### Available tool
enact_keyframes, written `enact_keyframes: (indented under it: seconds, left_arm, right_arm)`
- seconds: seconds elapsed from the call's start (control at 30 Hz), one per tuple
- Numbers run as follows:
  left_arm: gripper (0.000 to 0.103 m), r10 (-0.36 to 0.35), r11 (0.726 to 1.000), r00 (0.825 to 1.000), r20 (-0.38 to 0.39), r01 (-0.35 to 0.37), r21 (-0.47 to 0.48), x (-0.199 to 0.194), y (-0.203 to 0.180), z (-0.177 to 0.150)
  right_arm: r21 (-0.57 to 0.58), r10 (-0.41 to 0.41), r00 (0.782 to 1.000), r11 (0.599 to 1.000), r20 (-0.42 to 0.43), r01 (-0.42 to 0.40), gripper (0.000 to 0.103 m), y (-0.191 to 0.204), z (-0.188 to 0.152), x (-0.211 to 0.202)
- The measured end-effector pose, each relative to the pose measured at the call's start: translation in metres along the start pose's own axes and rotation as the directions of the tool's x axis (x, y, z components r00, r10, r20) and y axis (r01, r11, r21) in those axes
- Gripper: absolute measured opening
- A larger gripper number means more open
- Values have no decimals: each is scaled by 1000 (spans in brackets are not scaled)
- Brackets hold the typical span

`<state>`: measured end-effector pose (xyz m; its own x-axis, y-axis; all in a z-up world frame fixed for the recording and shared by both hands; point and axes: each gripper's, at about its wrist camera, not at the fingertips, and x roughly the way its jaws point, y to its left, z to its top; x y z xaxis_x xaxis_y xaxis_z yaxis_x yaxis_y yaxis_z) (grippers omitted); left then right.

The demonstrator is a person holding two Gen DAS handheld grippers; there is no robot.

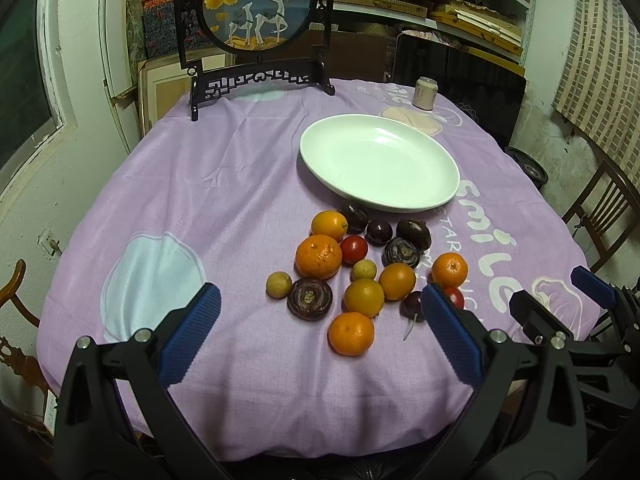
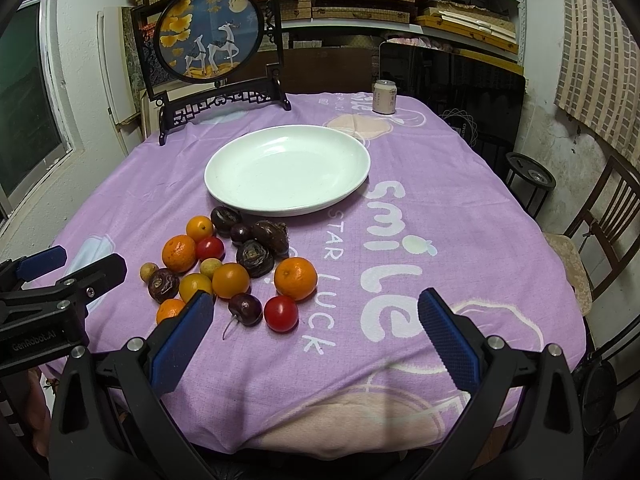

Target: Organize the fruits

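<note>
A white plate (image 1: 400,196) (image 2: 240,196) sits empty on the purple tablecloth. In front of it lies a loose pile of fruit: several oranges (image 1: 319,256) (image 2: 295,278), red tomatoes (image 1: 353,249) (image 2: 281,313), dark water chestnuts (image 1: 309,299) (image 2: 254,258), dark cherries (image 2: 245,309) and small yellow-green longans (image 1: 279,284). My left gripper (image 1: 320,324) is open and empty, just in front of the pile. My right gripper (image 2: 316,324) is open and empty, to the right of the pile; it also shows in the left wrist view (image 1: 560,300).
A framed deer picture on a black stand (image 1: 256,20) (image 2: 212,40) stands at the table's far left. A drink can (image 1: 425,93) (image 2: 385,97) stands at the far right. Wooden chairs (image 2: 600,232) flank the table; shelves of boxes fill the back wall.
</note>
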<state>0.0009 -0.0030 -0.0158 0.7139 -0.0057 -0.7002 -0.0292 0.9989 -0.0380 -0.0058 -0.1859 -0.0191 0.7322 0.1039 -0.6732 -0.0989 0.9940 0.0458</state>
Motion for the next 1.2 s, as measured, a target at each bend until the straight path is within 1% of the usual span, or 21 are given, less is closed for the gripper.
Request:
enact_keyframes:
  seconds: [0.43, 0.53, 0.57, 0.63, 0.7, 0.73, 0.8, 0.87, 0.9, 0.93, 1.0, 1.1, 1.13, 1.17, 1.2]
  left_arm:
    - [101, -1, 1000, 1000, -9, 1, -2, 5, 0, -5]
    - [101, 2, 1000, 1000, -19, -2, -3, 8, 2, -9]
    - [101, 8, 1000, 1000, -24, -8, -4, 9, 7, -8]
    - [101, 46, 999, 998, -38, -46, -15, 14, 20, -15]
    - [101, 75, 997, 995, -62, -77, -30, 20, 37, -17]
    - [101, 91, 994, 992, -84, -96, -49, 25, 48, -24]
    - [101, 99, 991, 989, -110, -108, -77, 29, 62, -31]
    - [101, 104, 987, 984, -142, -120, -104, 35, 75, -39]
    - [101, 104, 986, 983, -151, -121, -110, 36, 77, -41]
    - [101, 101, 986, 982, -161, -120, -115, 37, 79, -44]
    - [101, 97, 987, 981, -166, -116, -115, 36, 79, -45]
    - [101, 83, 989, 983, -162, -101, -105, 34, 73, -45]
    - [101, 69, 991, 984, -161, -86, -100, 34, 70, -44]
    - [101, 55, 993, 985, -163, -72, -95, 34, 67, -44]
    - [101, 34, 995, 985, -167, -50, -91, 34, 64, -45]
  right_arm:
    - [-4, 2, 1000, 1000, -4, -2, 102, -2, 0, 1]
    - [-20, 25, 1000, 999, -17, -26, 102, -1, 0, 3]
    - [-30, 38, 999, 999, -25, -39, 102, 0, 0, 5]
    - [-59, 66, 996, 996, -55, -69, 102, 6, -4, 11]
    - [-78, 74, 994, 994, -84, -80, 102, 6, -13, 20]
    - [-83, 73, 992, 993, -101, -81, 102, 5, -17, 27]
    - [-86, 71, 989, 993, -128, -83, 102, 1, -23, 39]
    - [-80, 109, 984, 989, -142, -121, 101, 0, -28, 53]
    - [-77, 128, 982, 987, -141, -140, 94, 0, -29, 58]
    - [-76, 141, 980, 985, -140, -153, 81, 0, -30, 62]
    - [-79, 141, 978, 985, -154, -155, 71, 0, -29, 73]
    - [-78, 157, 968, 982, -194, -174, 59, -1, -28, 93]
    - [-82, 166, 971, 980, -174, -182, 53, -1, -27, 95]
    - [-83, 192, 968, 975, -163, -207, 48, 0, -27, 96]
    - [-87, 198, 967, 973, -160, -214, 40, 1, -25, 97]
